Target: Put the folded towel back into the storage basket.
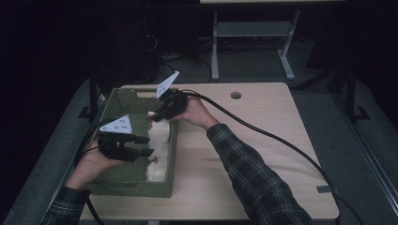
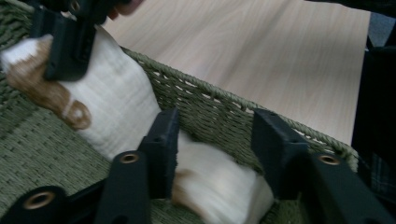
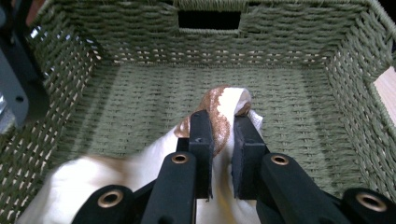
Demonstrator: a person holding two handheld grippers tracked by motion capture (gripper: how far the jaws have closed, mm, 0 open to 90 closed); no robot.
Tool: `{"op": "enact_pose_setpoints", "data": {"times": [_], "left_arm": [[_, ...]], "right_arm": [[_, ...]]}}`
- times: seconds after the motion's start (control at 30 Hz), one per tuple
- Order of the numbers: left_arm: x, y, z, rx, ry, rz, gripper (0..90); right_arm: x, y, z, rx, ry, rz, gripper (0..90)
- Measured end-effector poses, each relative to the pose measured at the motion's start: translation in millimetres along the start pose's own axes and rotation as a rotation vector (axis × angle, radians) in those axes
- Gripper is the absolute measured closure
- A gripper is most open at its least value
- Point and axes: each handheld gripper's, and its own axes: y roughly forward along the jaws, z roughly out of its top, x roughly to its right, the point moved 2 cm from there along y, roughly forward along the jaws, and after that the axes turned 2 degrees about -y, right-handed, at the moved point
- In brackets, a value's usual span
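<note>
A white cloth with brown patches (image 1: 159, 140) lies along the right wall inside a green woven basket (image 1: 136, 188). My right gripper (image 1: 157, 116) is shut on the cloth's far end, and in the right gripper view the jaws (image 3: 223, 130) pinch a fold of the cloth (image 3: 224, 103) above the basket floor (image 3: 140, 93). Over the basket's near half, my left gripper (image 1: 149, 146) stands open. In the left gripper view its jaws (image 2: 217, 140) are spread with the cloth's near end (image 2: 219, 186) low between them, unpressed. The right gripper (image 2: 65, 46) holds the cloth (image 2: 116, 102) farther off.
The basket sits on the left part of a light wooden table (image 1: 263, 140) with a round cable hole (image 1: 235, 95) at the back. A black cable (image 1: 281, 140) trails across the table from the right gripper. Another desk's legs (image 1: 215, 47) stand behind.
</note>
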Motion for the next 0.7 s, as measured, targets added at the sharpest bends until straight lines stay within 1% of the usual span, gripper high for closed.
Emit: {"op": "enact_pose_setpoints", "data": {"times": [0.03,0.07,0.1,0.17,0.33,0.47,0.5,0.57,0.6,0.63,0.67,0.7], "left_arm": [[-0.3,0.1,0.3,0.003,0.003,0.003,47.8],[-0.5,0.3,0.7,0.012,-0.003,0.008,46.0],[-1.0,0.3,0.9,0.016,-0.002,0.010,46.0],[-1.7,0.5,1.0,0.030,-0.012,0.014,43.2],[-2.8,3.0,0.6,0.043,-0.015,0.013,42.2],[-3.0,5.3,1.6,0.042,-0.015,0.010,41.5],[-2.3,5.9,2.5,0.048,-0.017,0.007,41.2],[-1.6,6.0,3.2,0.048,-0.014,0.006,41.2],[-0.9,6.3,3.9,0.050,-0.013,0.003,41.2],[-0.7,6.5,4.4,0.050,-0.010,0.002,41.1],[-0.4,6.8,4.8,0.050,-0.010,0.002,41.1],[-0.2,7.2,5.1,0.051,-0.009,0.002,41.1]], "right_arm": [[0.5,0.6,-0.4,-0.003,-0.006,-0.003,80.5],[1.1,0.9,-0.9,-0.007,-0.006,-0.008,80.5],[1.1,0.9,-0.9,-0.007,-0.006,-0.008,80.5],[3.4,0.0,-1.0,-0.003,-0.005,-0.009,80.5],[7.6,-0.3,-1.5,-0.002,0.004,-0.020,80.4],[15.3,0.6,-2.6,0.002,0.018,-0.029,80.4],[20.6,1.9,-3.4,0.001,0.023,-0.038,80.3],[22.9,2.3,-3.7,0.002,0.024,-0.039,80.3],[26.0,3.1,-4.2,-0.006,0.031,-0.043,80.0],[31.9,5.3,-5.3,-0.007,0.020,-0.071,77.0],[34.7,5.4,-5.6,-0.011,0.019,-0.097,74.4],[34.7,5.4,-5.6,-0.011,0.019,-0.097,74.4]]}}
